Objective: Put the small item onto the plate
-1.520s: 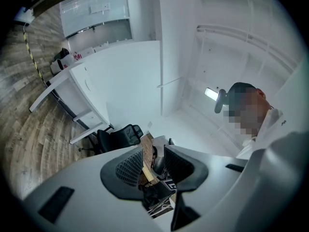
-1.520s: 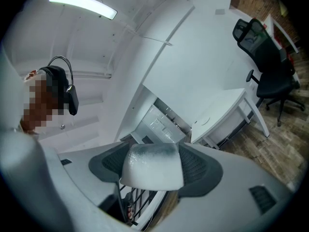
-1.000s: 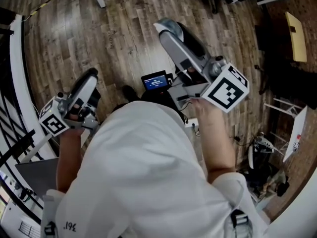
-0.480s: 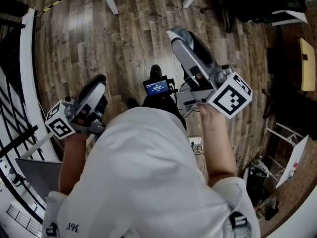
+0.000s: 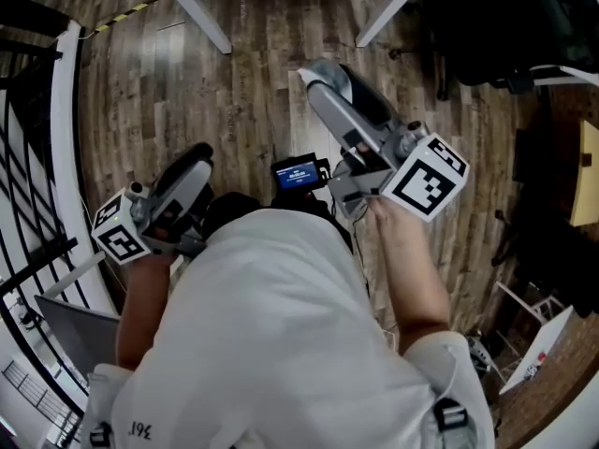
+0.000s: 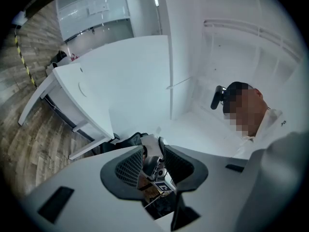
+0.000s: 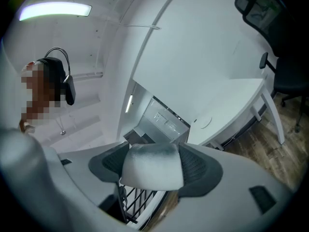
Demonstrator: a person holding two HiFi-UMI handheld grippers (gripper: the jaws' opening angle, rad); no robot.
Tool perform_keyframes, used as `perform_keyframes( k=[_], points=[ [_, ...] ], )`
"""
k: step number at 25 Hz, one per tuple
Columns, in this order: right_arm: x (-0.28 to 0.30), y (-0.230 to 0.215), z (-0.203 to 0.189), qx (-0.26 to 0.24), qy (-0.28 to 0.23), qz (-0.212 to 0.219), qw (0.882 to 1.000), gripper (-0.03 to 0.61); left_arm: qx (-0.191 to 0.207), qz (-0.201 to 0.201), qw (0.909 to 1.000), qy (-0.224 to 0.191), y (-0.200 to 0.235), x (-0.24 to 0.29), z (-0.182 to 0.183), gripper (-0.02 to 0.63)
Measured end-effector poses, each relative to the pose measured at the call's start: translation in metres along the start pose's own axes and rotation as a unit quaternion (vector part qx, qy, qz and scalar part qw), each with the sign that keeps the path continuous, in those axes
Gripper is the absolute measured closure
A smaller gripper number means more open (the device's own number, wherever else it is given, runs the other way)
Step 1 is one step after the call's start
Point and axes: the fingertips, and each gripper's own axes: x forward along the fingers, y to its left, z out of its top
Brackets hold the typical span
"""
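White block (image 7: 152, 166) between right tongs (image 5: 326, 75), farther forward than left tongs (image 5: 192, 160).

The wooden floor (image 5: 253, 73) bears a white table's legs (image 5: 208, 21) and a yellow-black tape strip (image 5: 126, 14).

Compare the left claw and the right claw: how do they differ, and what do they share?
The right claw is shut on a white block; the left claw is slightly open and empty. In the head view the right claw reaches further forward than the left claw. Both carry a marker cube.
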Motion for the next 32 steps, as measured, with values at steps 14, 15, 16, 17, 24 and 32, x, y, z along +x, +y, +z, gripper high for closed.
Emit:
perform_keyframes(
  k=[14, 15, 16, 17, 24, 32],
  points=[
    [0.081, -0.082, 0.052, 0.007, 0.002, -0.033, 0.999, 0.264, -0.022, 0.007, 0.9997, 0.004, 0.092, 0.055, 0.087, 0.477],
    [0.091, -0.089, 0.056, 0.008, -0.002, -0.04, 0.999, 0.264, -0.024, 0.003, 0.9997, 0.008, 0.102, 0.059, 0.1, 0.477],
    [0.103, -0.096, 0.059, 0.01, -0.006, -0.048, 0.999, 0.264, -0.026, -0.001, 0.9996, 0.013, 0.112, 0.063, 0.113, 0.477],
    [0.115, -0.102, 0.063, 0.012, -0.01, -0.055, 0.998, 0.264, -0.029, -0.005, 0.9994, 0.019, 0.121, 0.067, 0.126, 0.477],
    [0.215, -0.127, 0.096, 0.005, -0.026, -0.086, 0.996, 0.264, -0.033, -0.022, 0.9978, 0.053, 0.181, 0.083, 0.228, 0.477],
    [0.294, -0.156, 0.12, -0.007, -0.025, -0.102, 0.994, 0.264, -0.037, -0.037, 0.9971, 0.056, 0.224, 0.102, 0.303, 0.477]
  ],
)
